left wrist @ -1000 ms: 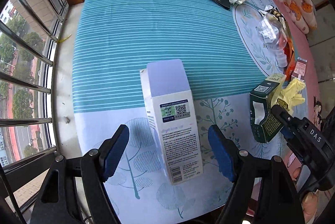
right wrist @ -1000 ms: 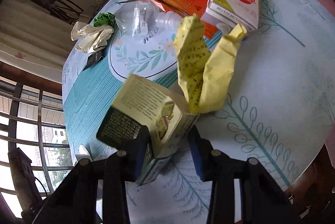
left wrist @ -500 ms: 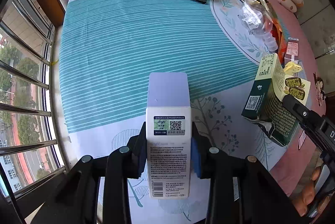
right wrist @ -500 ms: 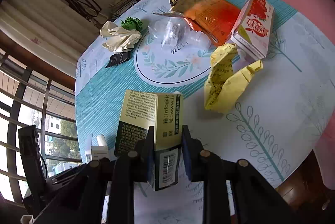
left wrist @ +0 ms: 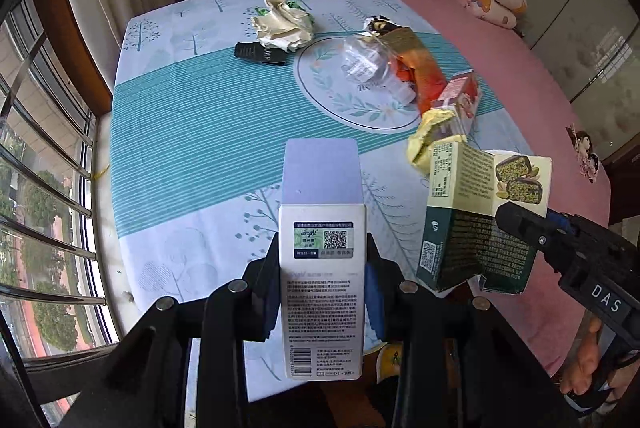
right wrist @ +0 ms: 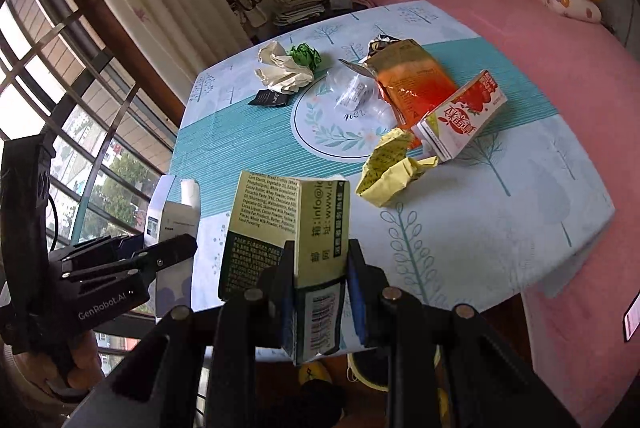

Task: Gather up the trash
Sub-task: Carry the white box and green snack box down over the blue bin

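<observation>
Cardboard nearest: left tool clamps a tall white-and-lilac box; right tool clamps a dented green-and-cream carton, base hidden. Both hang above the desk. Farther, crumpled yellow wrapper, glossy orange pouch.

Showing two grippers, left and right, each gripping one carton: one white box, one green box. Lying on one table: one red juice carton, one orange wrapper, one crumpled yellow paper, one clear plastic bottle, one cream wad, one green wad, one black tag.
</observation>
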The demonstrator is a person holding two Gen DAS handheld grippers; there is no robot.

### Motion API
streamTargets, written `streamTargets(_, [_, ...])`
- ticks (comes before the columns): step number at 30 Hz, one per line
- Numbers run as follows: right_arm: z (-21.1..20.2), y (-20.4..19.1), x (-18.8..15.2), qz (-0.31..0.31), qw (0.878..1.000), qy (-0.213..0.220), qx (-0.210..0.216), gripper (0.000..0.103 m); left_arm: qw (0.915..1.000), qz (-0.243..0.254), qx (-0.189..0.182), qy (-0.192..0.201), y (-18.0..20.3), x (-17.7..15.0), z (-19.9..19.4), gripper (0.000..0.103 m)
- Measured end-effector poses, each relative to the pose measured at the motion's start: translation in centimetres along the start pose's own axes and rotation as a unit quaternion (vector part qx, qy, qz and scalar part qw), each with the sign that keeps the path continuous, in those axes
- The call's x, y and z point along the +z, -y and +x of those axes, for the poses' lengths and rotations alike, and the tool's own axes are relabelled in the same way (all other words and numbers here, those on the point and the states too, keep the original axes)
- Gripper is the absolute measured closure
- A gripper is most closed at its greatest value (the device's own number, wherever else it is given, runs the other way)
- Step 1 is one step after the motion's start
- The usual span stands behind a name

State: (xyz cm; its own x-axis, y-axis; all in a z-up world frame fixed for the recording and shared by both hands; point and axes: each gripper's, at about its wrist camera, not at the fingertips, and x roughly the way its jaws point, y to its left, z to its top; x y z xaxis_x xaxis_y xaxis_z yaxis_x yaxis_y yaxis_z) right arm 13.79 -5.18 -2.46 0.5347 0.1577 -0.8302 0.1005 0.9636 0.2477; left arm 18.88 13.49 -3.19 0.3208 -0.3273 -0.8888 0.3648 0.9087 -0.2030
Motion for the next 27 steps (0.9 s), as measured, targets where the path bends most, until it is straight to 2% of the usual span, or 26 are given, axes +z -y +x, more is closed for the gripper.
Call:
streamTargets(7, [-3.4, 5.2, -2.3, -0.070, 0.997, -0.011, 0.028, 0.080, 0.9990, -0.035, 0.023, 0.016, 8.2, -4.4, -1.1, 0.070])
streamTargets(11, [-4.6, 9.0, -4.2, -0.096, 0.994, -0.021, 0.041, 0.080, 0.9981, -0.048, 0.034, 0.016, 12.9, -7.5, -0.3, 0.070])
streamTargets(14, [-4.5, 11.2, -5.8, -0.109, 0.992, -0.045, 0.048, 0.080, 0.9974, -0.059, 0.041, 0.005, 15.8, -9.8, 0.7, 0.070])
streamTargets(20, [-3.5, 13.5, -8.6, -0.133, 0.986, -0.085, 0.053, 0.080, 0.9954, -0.074, 0.055, -0.025, 18.8, -13.0, 2.9, 0.070])
streamTargets(27, [1.6, 14.7, -13.1, -0.145, 0.978, -0.143, 0.035, 0.079, 0.9898, -0.102, 0.069, -0.071, 18.3, -16.6, 7.5, 0.070])
